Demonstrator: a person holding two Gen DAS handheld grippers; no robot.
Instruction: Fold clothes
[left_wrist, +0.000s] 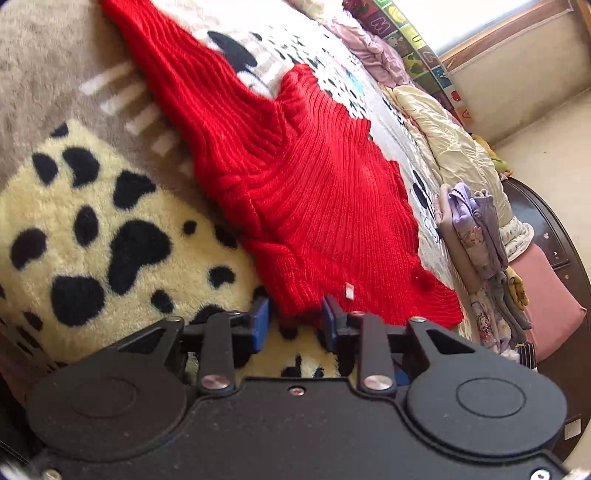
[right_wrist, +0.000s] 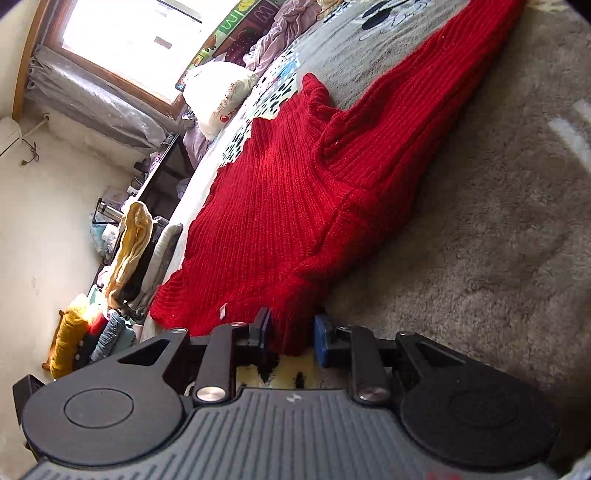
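Sweater (left_wrist: 295, 192): red ribbed knit, spread flat on the bed, hem edge nearest both cameras, body running away toward the far sleeves and collar.
Long axis: from the hem at the grippers up and away across the bed; one sleeve (left_wrist: 155, 55) trails off to the far left in the left view.
Left gripper (left_wrist: 295, 325): at the hem corner, blue pads (left_wrist: 261, 317) parted with a bunch of red knit between them; no firm clamp visible, reads as apart around the edge.
Right gripper (right_wrist: 291, 336): at the other hem corner, pads (right_wrist: 320, 339) parted with knit in the gap; likewise apart, not pinched tight.
Nearer hand: neither, both sit right at the hem, one per corner.
Coming move, as a guess: pinch both corners, lift, carry hem away along the long axis toward the collar.
Tag (left_wrist: 349, 290): small white label on the knit just beyond the left gripper.
Blanket (left_wrist: 92, 229): cream plush with black spots, under the hem at the left; grey plush (right_wrist: 480, 240) to the right of the sweater.
Folded stack (left_wrist: 476, 236): lilac and grey clothes at the bed edge, well apart from the sweater.
Containers: none seen.
Risk: loose knit slipping out of one pad, hem rising unevenly.
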